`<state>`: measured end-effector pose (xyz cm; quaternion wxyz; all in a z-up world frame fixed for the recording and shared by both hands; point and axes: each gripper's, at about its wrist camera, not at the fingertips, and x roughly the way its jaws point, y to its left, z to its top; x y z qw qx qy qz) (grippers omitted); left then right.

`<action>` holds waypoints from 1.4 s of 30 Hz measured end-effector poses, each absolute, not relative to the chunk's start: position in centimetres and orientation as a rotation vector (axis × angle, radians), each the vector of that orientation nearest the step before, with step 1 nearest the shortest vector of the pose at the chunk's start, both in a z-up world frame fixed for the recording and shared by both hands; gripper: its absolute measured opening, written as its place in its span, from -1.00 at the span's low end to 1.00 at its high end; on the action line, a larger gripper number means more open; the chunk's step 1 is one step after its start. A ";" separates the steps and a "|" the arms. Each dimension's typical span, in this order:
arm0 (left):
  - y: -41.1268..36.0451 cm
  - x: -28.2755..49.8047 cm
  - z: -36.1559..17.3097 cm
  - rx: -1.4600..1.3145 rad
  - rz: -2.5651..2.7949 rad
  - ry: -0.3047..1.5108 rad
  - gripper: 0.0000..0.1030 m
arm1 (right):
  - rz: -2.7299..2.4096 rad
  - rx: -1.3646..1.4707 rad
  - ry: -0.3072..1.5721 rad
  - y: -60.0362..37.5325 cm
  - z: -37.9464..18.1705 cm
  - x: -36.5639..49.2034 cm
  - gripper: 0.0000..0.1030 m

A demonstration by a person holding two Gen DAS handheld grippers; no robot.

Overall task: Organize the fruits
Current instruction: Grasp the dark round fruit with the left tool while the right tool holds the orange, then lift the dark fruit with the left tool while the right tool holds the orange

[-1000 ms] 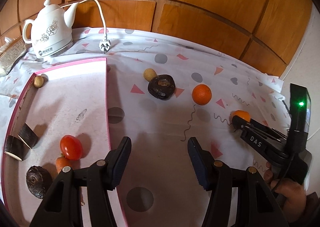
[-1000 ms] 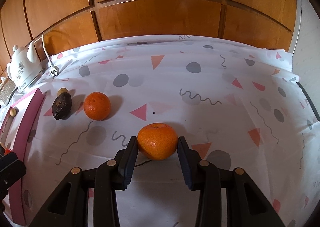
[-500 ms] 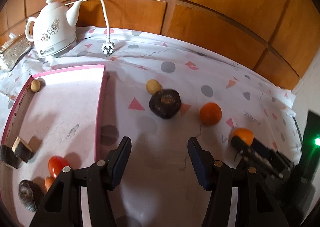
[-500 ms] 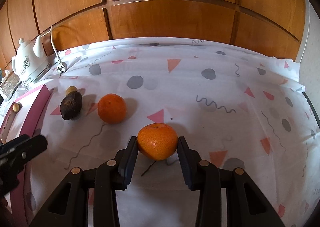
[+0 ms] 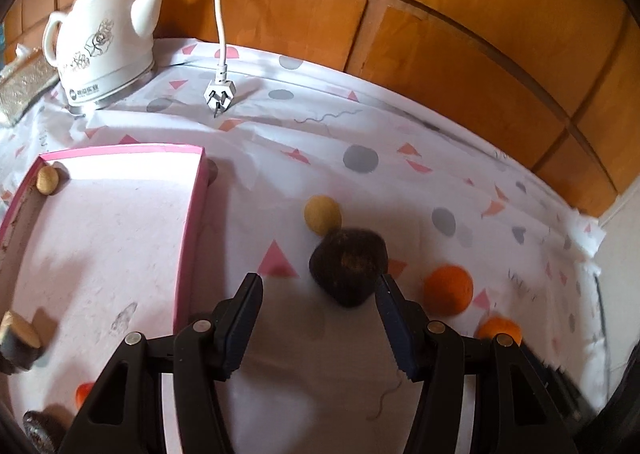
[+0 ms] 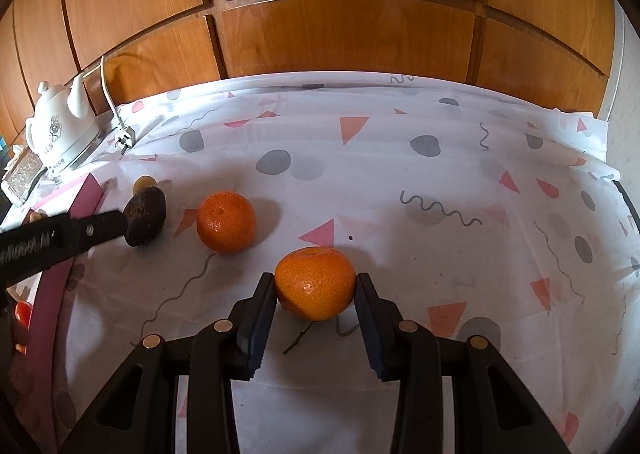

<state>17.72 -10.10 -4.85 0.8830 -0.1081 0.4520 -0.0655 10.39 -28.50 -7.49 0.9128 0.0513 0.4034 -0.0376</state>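
The right claw [image 6: 315,296] grasps an orange [image 6: 315,283]; the left claw [image 5: 318,308] is released near a dark fruit [image 5: 347,271].

Patterned tablecloth [image 6: 400,158] bears kettle [image 5: 102,42], tray [image 5: 188,238], fruit.

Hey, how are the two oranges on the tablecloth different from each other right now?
The near orange sits between the right gripper fingers, gripped; the far orange lies free on the tablecloth. The near one looks paler and flatter, its stem dimple up; the far one is deeper orange and rounder. Both are whole and unpeeled.
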 end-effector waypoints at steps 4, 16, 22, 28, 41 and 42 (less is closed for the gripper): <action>-10.0 19.2 -4.5 -0.246 -0.135 0.924 0.15 | -0.076 0.103 0.832 -28.4 -7.5 10.6 -0.22; -10.8 22.1 -5.5 -0.237 -0.148 0.963 0.20 | -0.063 0.117 0.833 -28.5 -7.7 10.9 -0.22; -12.8 21.8 -6.7 -0.166 -0.187 1.000 0.33 | -0.059 0.126 0.831 -28.6 -7.6 10.8 -0.22; -12.4 20.4 -6.7 -0.142 -0.228 0.978 -0.04 | -0.057 0.133 0.829 -28.7 -7.6 10.7 -0.22; -12.6 11.2 -6.5 -0.086 -0.337 0.973 -0.04 | -0.051 0.120 0.845 -28.7 -7.5 9.8 -0.22; -12.7 10.8 -6.5 -0.075 -0.341 0.970 -0.04 | -0.051 0.120 0.846 -28.6 -7.5 9.8 -0.22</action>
